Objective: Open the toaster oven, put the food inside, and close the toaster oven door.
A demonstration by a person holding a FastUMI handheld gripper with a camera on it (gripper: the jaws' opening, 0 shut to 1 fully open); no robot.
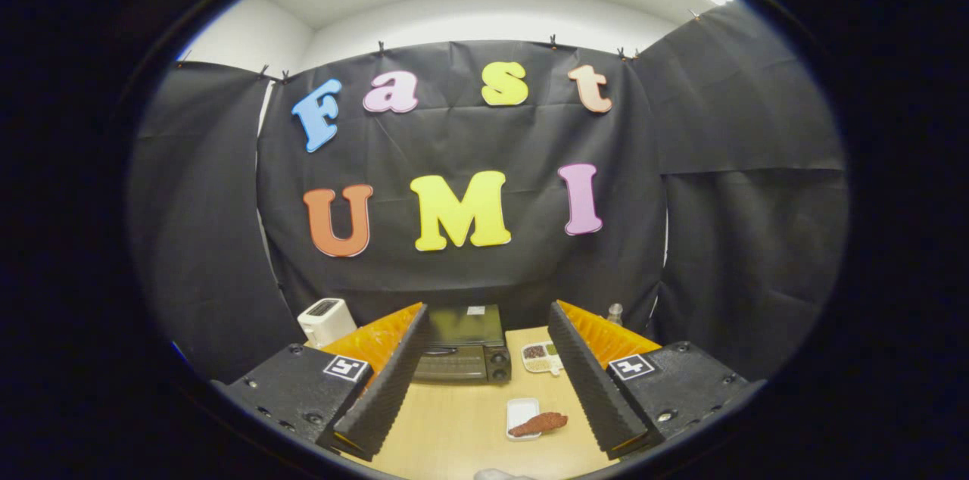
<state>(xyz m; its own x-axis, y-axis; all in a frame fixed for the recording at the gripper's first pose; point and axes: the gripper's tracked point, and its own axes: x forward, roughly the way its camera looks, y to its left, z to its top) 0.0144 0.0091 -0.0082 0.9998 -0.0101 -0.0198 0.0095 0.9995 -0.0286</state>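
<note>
- Two ridged fingers (386, 381) of the gripper (484, 381) stand spread wide, grasping nothing, held well back from the toaster oven (463, 347), probably to survey before approaching
- Toaster oven: door shut, facing the fingers across the wooden table (454, 427)
- Food (539, 424): reddish piece on a white tray (521, 413), nearer than the oven, toward the right finger
- White toaster (327, 320): left of the oven
- Compartment dish (542, 357): right of the oven

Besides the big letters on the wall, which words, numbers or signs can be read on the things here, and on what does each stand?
No text is readable.
Sticker on the toaster oven: too small.
Square markers beside both fingers: patterns, not words.
The gripper hangs open, the toaster oven beyond its fingers.
</note>
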